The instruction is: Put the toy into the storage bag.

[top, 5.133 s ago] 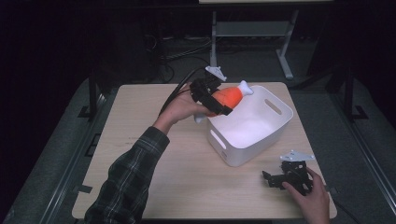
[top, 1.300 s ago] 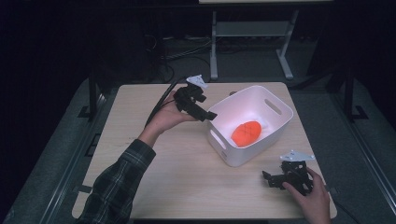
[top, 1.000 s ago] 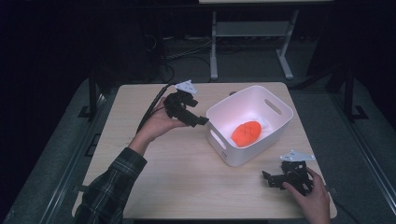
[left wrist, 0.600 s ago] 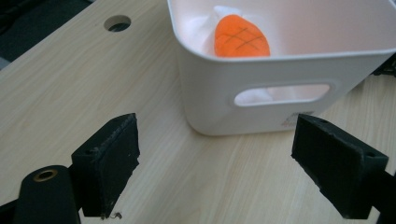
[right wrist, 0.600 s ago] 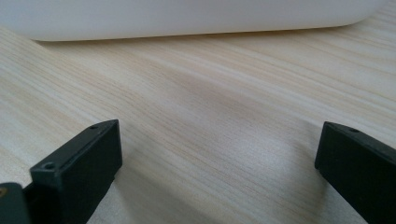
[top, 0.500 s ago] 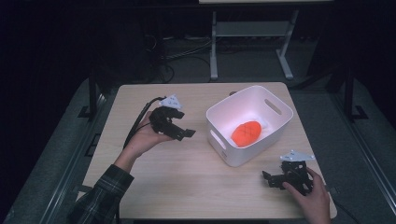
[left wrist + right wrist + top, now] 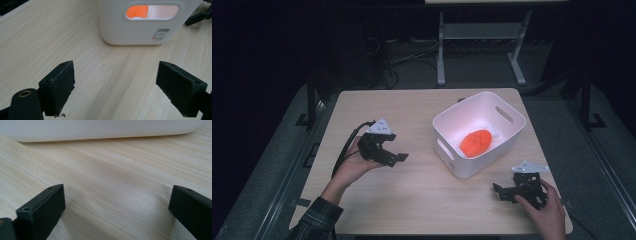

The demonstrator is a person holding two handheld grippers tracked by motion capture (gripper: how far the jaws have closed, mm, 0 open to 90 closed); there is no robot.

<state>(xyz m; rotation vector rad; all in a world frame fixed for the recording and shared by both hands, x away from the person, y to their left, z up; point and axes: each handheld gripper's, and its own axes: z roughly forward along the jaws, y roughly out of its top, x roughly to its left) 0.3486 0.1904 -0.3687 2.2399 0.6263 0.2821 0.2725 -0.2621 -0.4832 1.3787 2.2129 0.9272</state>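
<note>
Our left gripper [image 7: 393, 154] is released, empty; the orange rounded object [image 7: 476, 142] lies ahead inside the white plastic bin [image 7: 447, 123]; the right gripper [image 7: 503, 192] rests released; we judge the placing done.

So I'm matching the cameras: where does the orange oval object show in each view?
High view: orange oval object lies inside the white plastic bin, right of centre.
Left gripper view: it shows through the bin's handle slot, top centre.
Right gripper view: not in it.
Shared landmark: the bin.
</note>
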